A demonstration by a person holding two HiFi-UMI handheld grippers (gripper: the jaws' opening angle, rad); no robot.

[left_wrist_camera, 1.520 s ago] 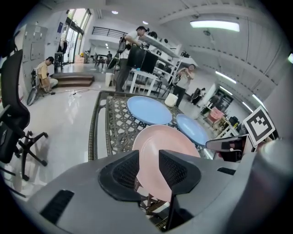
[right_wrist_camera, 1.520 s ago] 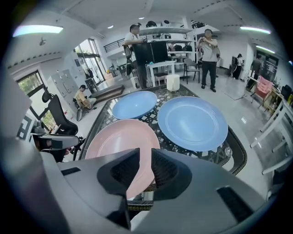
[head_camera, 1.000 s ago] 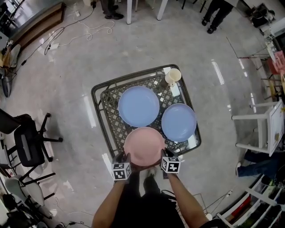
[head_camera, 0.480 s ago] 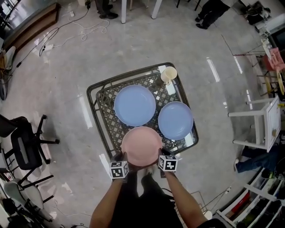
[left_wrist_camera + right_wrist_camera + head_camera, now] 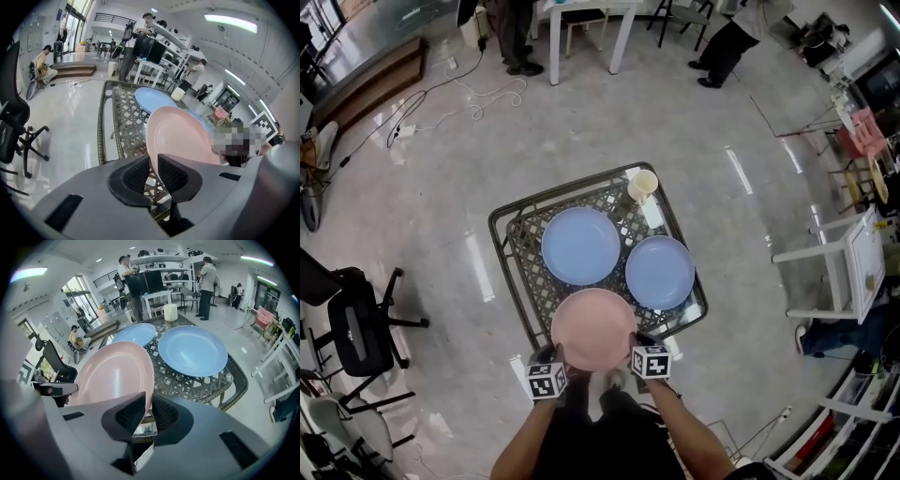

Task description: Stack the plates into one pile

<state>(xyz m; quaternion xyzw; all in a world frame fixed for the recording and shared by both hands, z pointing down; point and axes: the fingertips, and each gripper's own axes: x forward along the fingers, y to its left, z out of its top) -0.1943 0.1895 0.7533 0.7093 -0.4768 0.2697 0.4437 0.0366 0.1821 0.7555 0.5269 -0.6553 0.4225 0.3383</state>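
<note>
head view: round pink plate (image 5: 592, 328) over lattice-woven table (image 5: 528, 246)

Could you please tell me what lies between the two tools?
The round pink plate: the head view shows the left tool and right tool, jaws just closed, gripping its opposite rims.

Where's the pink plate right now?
Head view, bottom centre: the pink plate is over the table's near edge, between the left gripper and right gripper, whose jaws just closed on its rim.
</note>
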